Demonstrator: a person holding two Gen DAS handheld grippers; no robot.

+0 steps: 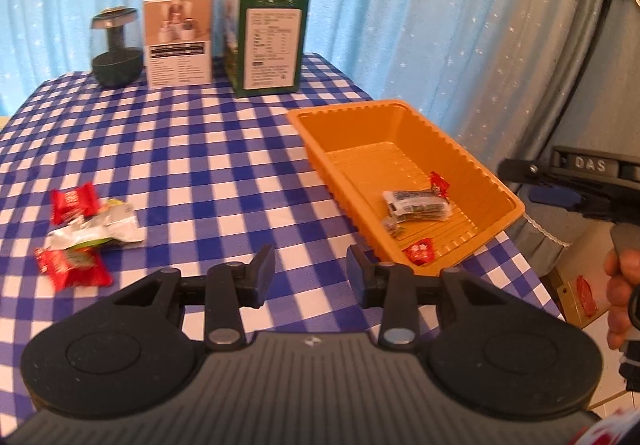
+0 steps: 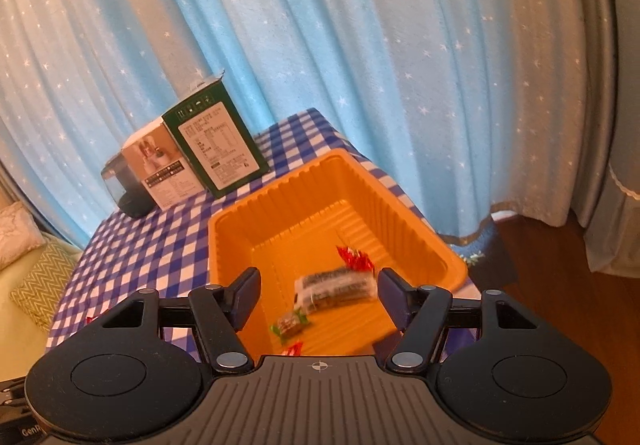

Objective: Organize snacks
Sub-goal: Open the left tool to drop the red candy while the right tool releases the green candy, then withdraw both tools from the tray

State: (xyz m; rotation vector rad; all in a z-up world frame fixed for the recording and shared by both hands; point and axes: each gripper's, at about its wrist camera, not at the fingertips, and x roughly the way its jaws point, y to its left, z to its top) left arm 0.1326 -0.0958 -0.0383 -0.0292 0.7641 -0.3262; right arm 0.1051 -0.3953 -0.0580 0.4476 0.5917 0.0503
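Note:
An orange tray (image 1: 400, 113) sits at the table's right edge and holds a clear green-and-white snack pack (image 1: 418, 205) and two red candies (image 1: 439, 183). It also shows in the right wrist view (image 2: 280, 197) with the same pack (image 2: 336, 287), a red candy (image 2: 354, 259) and a small green candy (image 2: 290, 323). On the cloth to the left lie a red candy (image 1: 74, 201), a silver-green wrapper (image 1: 100, 229) and another red packet (image 1: 72, 267). My left gripper (image 1: 311, 271) is open and empty above the cloth. My right gripper (image 2: 318, 295) is open and empty over the tray.
A blue-and-white checked cloth (image 1: 200, 149) covers the table. At the back stand a dark jar (image 1: 116, 53), a white box (image 1: 178, 39) and a green box (image 1: 266, 41). Blue starred curtains hang behind. The right gripper's body (image 1: 580, 185) and a hand show beyond the table's right edge.

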